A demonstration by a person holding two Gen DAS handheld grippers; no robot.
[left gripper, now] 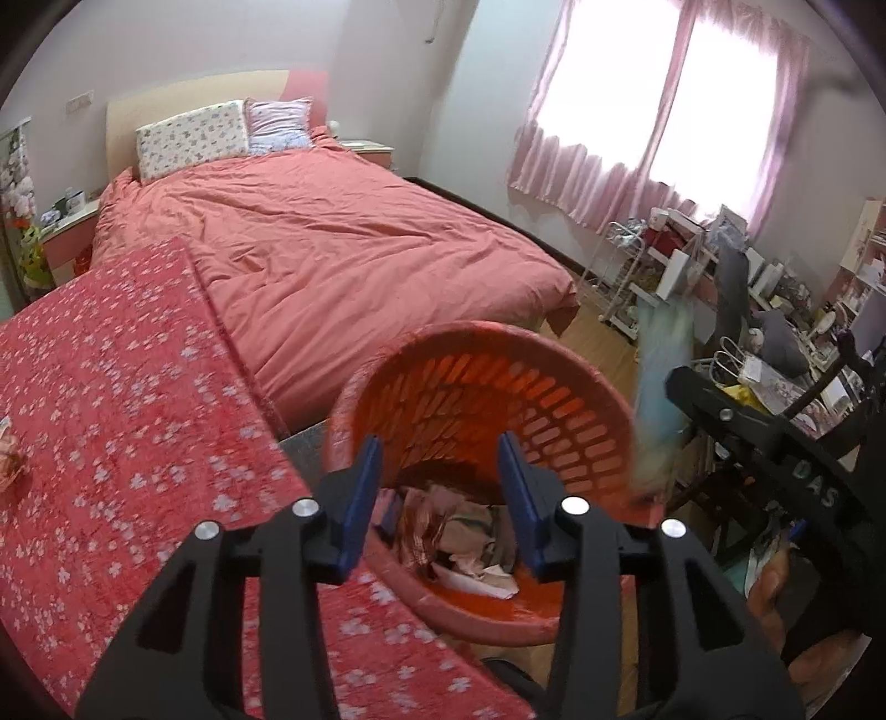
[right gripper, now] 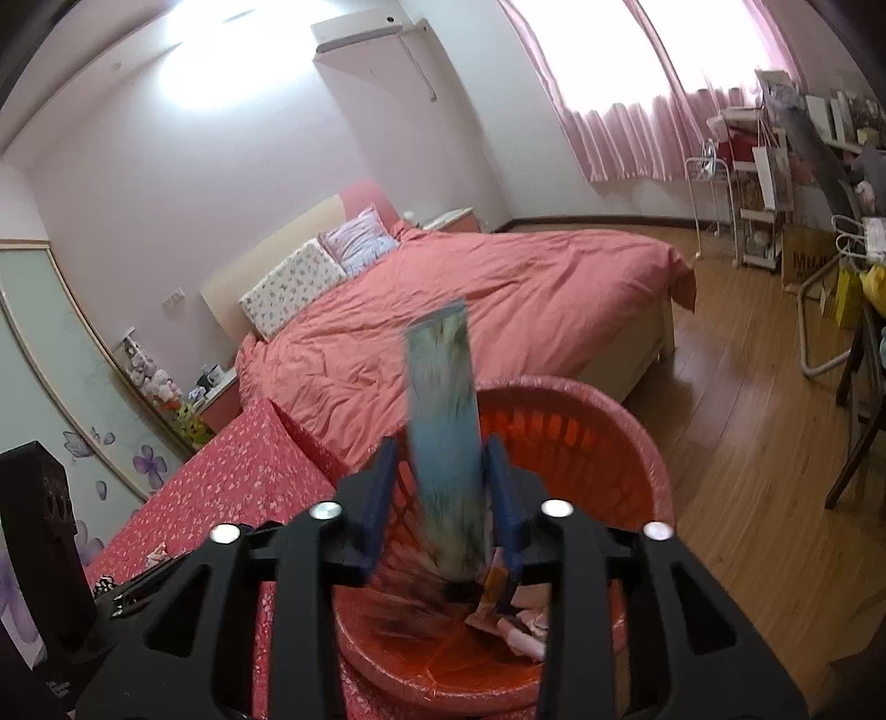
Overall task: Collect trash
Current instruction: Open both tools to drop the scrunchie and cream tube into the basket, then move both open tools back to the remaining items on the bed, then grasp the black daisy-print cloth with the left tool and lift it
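We see a wide bed under a rumpled salmon-pink duvet (left gripper: pixel 332 243), two patterned pillows (left gripper: pixel 194 138) against its beige padded headboard (right gripper: pixel 266 260). Pale walls surround it, with a white air conditioner (right gripper: pixel 360 33) mounted high. Bright daylight comes through sheer pink curtains (left gripper: pixel 637 122) over the window. Warm wooden plank flooring (right gripper: pixel 747 443) runs to cluttered white shelving (left gripper: pixel 692 260) along the window-side wall. A pink nightstand (left gripper: pixel 66 232) stands at the bed's head corner.
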